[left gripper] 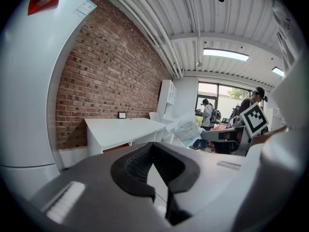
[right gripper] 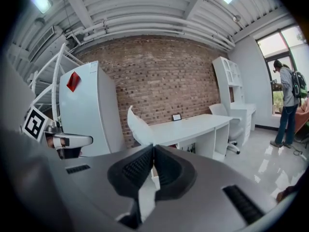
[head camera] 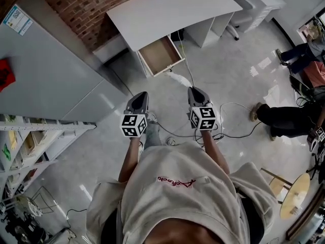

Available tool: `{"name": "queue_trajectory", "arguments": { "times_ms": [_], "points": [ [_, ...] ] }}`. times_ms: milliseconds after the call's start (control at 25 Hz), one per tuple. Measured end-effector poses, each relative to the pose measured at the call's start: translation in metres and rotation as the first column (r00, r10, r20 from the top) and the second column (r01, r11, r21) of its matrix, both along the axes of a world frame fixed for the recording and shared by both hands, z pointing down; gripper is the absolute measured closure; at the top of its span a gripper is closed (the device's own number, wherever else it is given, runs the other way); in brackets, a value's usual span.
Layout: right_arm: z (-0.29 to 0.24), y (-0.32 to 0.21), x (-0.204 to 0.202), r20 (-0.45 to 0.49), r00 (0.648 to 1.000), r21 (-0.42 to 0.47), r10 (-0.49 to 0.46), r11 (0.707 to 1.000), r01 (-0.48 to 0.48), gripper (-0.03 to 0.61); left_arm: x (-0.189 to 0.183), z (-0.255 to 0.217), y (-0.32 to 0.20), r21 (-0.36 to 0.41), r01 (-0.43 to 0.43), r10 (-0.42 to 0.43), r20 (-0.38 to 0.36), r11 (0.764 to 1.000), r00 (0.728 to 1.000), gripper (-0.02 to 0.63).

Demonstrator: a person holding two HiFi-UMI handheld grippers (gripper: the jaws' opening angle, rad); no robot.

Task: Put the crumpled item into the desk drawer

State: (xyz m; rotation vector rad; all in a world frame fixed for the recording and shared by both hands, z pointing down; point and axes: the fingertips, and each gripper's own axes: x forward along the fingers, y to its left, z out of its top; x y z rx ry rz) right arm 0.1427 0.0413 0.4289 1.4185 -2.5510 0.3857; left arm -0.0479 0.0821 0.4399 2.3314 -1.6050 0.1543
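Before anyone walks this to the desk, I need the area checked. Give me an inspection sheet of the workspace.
Surface: white desk, top nearly bare.
Job's things: drawer open, looks empty; crumpled item not yet in it.
Clutter: shelf rack at left holds odds and ends.
Grippers: left gripper shut, empty; right gripper shut on the crumpled item.
Cables: cable runs across the floor towards the desk; more loop near the person's feet.
Surroundings: brick wall, tall white cabinet, other people at right.
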Motion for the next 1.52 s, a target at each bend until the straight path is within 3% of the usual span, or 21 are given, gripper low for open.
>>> {"name": "queue_trajectory", "arguments": {
  "times_ms": [360, 840, 1520],
  "points": [
    [0.005, -0.064, -0.037, -0.022, 0.999, 0.010, 0.037, 0.999, -0.037, 0.566, -0.032, 0.015, -0.076, -0.002, -0.071, 0.071, -0.009, 0.997, 0.997, 0.604],
    [-0.011, -0.168, -0.096, -0.038, 0.995, 0.016, 0.094, 0.996, -0.093, 0.566, -0.093, -0.003, -0.197, 0.019, -0.135, 0.135, -0.023, 0.991, 0.991, 0.604],
    [-0.013, -0.268, -0.111, -0.024, 0.975, 0.027, 0.219, 0.975, -0.219, 0.566, -0.101, -0.002, -0.313, 0.022, -0.267, 0.267, -0.027, 0.964, 0.963, 0.604]
  ]
}}
